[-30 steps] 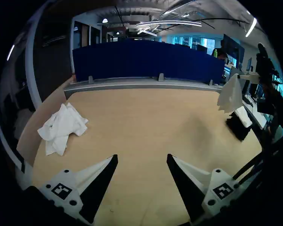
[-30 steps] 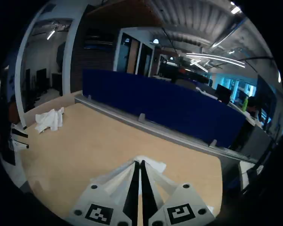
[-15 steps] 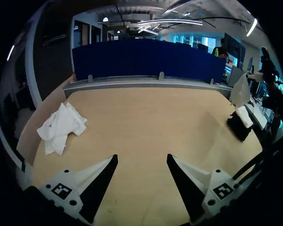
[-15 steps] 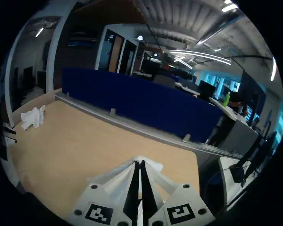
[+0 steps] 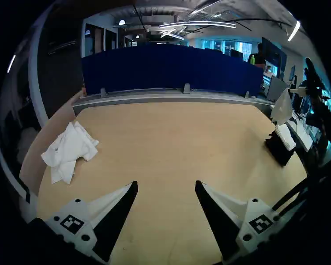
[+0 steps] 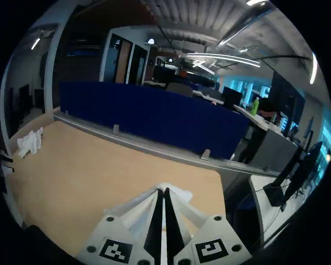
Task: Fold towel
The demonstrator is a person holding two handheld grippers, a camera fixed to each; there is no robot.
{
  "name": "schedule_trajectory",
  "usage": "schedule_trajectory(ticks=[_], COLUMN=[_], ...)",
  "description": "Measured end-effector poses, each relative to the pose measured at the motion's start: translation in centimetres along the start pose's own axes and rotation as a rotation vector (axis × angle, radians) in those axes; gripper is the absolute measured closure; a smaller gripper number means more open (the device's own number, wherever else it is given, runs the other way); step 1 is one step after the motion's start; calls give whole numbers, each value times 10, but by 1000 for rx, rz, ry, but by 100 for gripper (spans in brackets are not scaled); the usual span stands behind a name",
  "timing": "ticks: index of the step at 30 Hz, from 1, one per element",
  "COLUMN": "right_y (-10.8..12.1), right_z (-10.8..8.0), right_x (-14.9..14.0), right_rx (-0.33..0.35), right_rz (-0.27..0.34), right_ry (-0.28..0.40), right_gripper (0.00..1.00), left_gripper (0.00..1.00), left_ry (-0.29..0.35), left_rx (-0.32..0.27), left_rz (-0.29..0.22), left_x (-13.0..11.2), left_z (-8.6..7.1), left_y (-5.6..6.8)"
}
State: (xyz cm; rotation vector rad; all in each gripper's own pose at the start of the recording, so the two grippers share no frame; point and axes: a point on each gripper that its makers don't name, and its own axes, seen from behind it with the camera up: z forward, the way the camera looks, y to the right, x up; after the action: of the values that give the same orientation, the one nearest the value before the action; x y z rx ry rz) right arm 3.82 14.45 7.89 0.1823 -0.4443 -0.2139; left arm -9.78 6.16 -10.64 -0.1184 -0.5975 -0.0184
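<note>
1. The left gripper [image 5: 165, 184] sits at 6 o'clock in the left gripper view. Its two fingers are spread wide, with the tips well apart.
2. That claw holds nothing. Only the bare wood of the table [image 5: 174, 132] shows in the gap between the fingers, and whether the tips touch the wood cannot be told.
3. The right gripper [image 6: 164, 191] sits at 6 o'clock in the right gripper view. Its fingers are pressed together, leaving only a thin slit between them.
4. White cloth bunches at those fingertips and a thin white strip shows in the slit. This claw is pinching the hanging towel [image 6: 183, 193].
5. In the left gripper view the hanging towel [image 5: 281, 108] droops at 3 o'clock, by the table's right edge. It tapers upward to a pale gripper above it.
6. Just below it, also toward 3 o'clock, a dark stack [image 5: 279, 153] rests at the table's right side. A white folded cloth [image 5: 285, 136] lies on top of the stack.
7. A crumpled towel [image 5: 68, 152] lies on the table at 9 o'clock in the left gripper view. It is near the left edge, well apart from the spread fingers and from the hanging towel.
8. In the right gripper view the crumpled towel appears small and far off, again at 9 o'clock.
9. A blue partition [image 5: 170, 68] runs along the table's far edge at 12 o'clock in the left gripper view.
</note>
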Motion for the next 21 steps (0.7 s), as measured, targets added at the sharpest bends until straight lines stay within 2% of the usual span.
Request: schedule_trajectory(ticks=[12,21], right_y=[7,9], right_z=[17,24], right_x=[1,-10], right_rx=[0,0], right_rz=[8,11], right_ry=[-13,-31], right_gripper=[97,97], left_gripper=[4,4], left_ry=[-3,-7], left_rx=[-2,-1], left_rz=[10,12], left_x=[6,5], left_z=[4,7], left_y=[9,10])
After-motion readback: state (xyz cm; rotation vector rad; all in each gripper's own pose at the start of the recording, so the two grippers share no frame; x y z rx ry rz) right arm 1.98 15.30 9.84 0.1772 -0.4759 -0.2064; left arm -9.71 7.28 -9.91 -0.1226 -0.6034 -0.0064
